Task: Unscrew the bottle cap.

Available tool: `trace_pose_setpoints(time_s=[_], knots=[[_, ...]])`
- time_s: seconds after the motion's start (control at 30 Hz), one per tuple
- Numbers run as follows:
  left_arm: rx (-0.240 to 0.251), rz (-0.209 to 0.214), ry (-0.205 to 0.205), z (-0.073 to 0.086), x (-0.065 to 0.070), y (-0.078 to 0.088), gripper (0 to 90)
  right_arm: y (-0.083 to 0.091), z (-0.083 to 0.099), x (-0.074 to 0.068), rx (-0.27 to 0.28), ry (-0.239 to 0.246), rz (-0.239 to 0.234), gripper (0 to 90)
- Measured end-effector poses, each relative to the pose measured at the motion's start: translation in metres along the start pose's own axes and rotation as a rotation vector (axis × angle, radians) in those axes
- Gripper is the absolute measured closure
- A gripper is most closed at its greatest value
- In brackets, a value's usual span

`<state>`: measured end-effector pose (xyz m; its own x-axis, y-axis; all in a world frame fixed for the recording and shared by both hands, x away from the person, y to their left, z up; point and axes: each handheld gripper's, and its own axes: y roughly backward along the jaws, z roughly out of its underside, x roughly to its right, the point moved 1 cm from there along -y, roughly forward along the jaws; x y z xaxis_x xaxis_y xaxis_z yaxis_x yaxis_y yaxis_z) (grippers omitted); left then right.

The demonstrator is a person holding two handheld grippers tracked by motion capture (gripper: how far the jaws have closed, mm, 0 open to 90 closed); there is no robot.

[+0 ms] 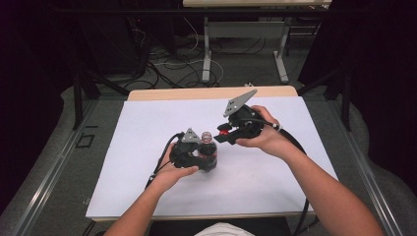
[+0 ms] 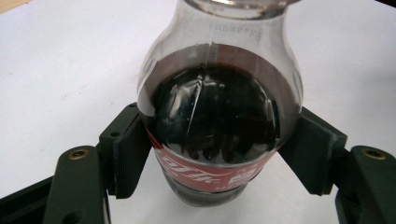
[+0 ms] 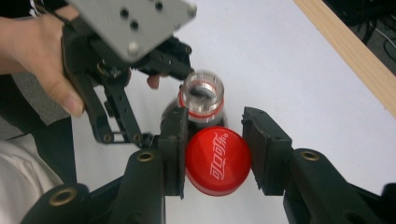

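A small cola bottle with dark drink and a red label stands upright on the white table. My left gripper is shut on the bottle's body, one pad pressing each side. The bottle's neck is open, with a red ring below the thread. My right gripper is shut on the red cap, held just off the neck, up and to the right of the bottle in the high view. The cap shows as a red spot at that gripper's tip.
A white sheet covers the table, with a wooden edge at the far side. Beyond it are table legs and cables on the floor. Dark curtains flank both sides.
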<state>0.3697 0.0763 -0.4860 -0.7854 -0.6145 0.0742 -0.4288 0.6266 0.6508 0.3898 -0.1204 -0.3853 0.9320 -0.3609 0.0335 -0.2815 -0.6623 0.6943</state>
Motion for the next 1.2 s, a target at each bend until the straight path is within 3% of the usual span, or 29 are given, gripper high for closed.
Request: trace_pose_setpoints(time_s=[0.13,0.43,0.53,0.67,0.87,0.9,0.97,1.1,1.2], knots=[[0.005,-0.016,0.012,-0.002,-0.004,0.003,30.4,0.001,0.014,0.001,-0.007,-0.039,0.010,61.4],[0.014,-0.029,0.031,-0.001,-0.011,0.005,30.4,-0.003,0.046,0.001,0.025,-0.123,0.098,61.4],[0.010,-0.040,0.030,-0.001,-0.013,0.005,30.4,-0.008,0.058,0.000,0.025,-0.153,0.100,61.4],[0.014,-0.049,0.040,0.001,-0.015,0.005,30.4,-0.017,0.074,0.000,0.009,-0.155,0.106,61.3],[0.016,-0.075,0.055,0.001,-0.018,0.005,30.3,-0.031,0.098,-0.003,-0.002,-0.212,0.121,61.3],[0.015,-0.078,0.069,0.001,-0.018,0.005,30.3,-0.033,0.102,-0.003,0.015,-0.221,0.121,61.3],[0.012,-0.094,0.055,-0.001,-0.019,0.004,30.3,-0.037,0.109,-0.004,0.025,-0.232,0.121,61.3],[0.017,-0.096,0.060,-0.003,-0.019,0.002,30.3,-0.040,0.121,-0.006,0.007,-0.271,0.131,61.3],[0.027,-0.092,0.058,-0.005,-0.018,0.000,30.3,-0.041,0.127,-0.007,0.049,-0.307,0.139,61.3]])
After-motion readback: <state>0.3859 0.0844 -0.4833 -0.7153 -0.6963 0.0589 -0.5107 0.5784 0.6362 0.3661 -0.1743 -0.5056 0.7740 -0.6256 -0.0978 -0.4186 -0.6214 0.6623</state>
